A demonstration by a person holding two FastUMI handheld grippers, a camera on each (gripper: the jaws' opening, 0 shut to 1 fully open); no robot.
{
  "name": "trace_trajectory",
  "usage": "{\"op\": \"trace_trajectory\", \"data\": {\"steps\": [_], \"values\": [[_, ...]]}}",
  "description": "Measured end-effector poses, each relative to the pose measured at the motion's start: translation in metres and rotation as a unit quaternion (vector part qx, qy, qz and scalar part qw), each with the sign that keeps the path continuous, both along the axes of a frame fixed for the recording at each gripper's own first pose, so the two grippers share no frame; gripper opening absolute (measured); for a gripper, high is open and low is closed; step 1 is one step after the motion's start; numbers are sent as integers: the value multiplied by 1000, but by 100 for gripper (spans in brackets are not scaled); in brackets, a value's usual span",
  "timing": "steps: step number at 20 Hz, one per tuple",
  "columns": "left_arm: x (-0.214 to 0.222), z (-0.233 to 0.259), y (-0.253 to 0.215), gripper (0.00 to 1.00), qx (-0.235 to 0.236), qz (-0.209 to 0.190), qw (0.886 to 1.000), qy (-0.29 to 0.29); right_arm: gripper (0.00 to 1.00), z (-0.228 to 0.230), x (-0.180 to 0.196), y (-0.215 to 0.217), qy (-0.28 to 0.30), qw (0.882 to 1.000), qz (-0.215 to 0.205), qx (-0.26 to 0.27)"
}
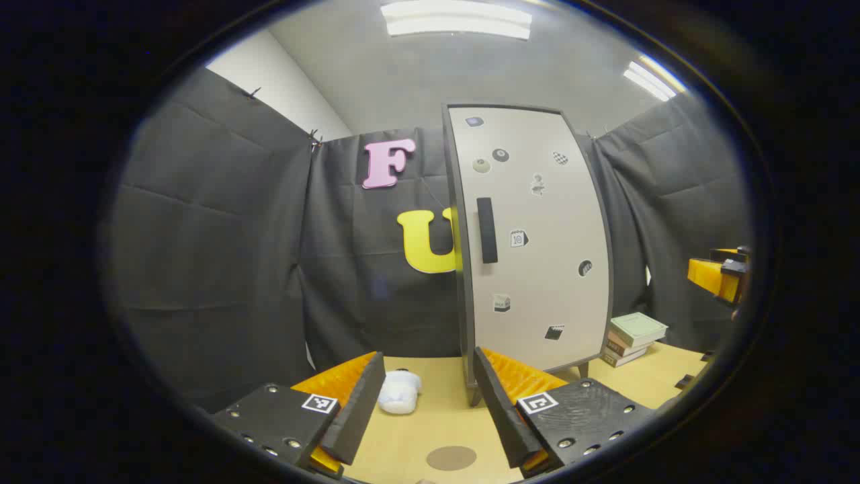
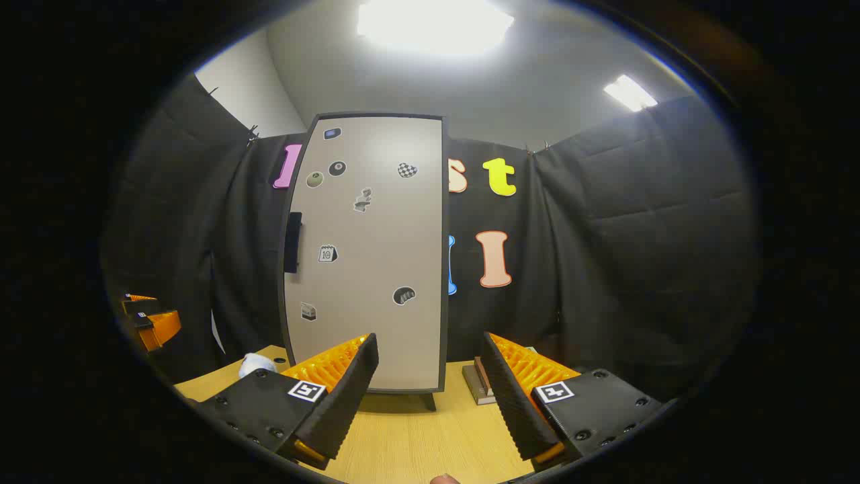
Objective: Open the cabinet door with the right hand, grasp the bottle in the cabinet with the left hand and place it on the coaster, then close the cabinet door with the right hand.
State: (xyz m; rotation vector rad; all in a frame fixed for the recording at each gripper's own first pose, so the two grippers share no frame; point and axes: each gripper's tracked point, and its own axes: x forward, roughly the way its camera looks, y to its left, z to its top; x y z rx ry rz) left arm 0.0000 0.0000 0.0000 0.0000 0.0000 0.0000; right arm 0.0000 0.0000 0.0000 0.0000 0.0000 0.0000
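The cabinet door (image 2: 366, 252) stands closed on the bench (image 2: 416, 437), its upright handle (image 2: 293, 242) ahead and left of the right claw (image 2: 430, 396), which gapes wide and empty. The left claw (image 1: 430, 403), likewise wide and empty, hangs above the coaster (image 1: 451, 458); the bottle is presumably behind the door.

left claw (image 1: 426, 403): black blocks w/ screws, square marker tags | right claw (image 2: 430, 396): same, ribbed inner faces

Staged recording booth, not a lived-in home: black quilted cloth walls (image 2: 638, 222) close in behind a pale sticker-dotted cabinet (image 1: 537, 235) standing on a light wooden tabletop (image 2: 416, 437), fluorescent ceiling panels (image 1: 457, 20) overhead.
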Motion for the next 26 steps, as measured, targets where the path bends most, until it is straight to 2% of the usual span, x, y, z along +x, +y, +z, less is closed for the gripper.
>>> {"op": "trace_trajectory", "data": {"steps": [16,21,26], "values": [[-2,1,4,80,4,12,1000,-2,97,-2,9,2,5,1000,9,9],[-3,0,7,80,3,14,1000,0,97,15,16,10,2,1000,18,22],[-14,1,30,82,4,35,999,-4,96,41,34,33,-1,998,48,29]]}}
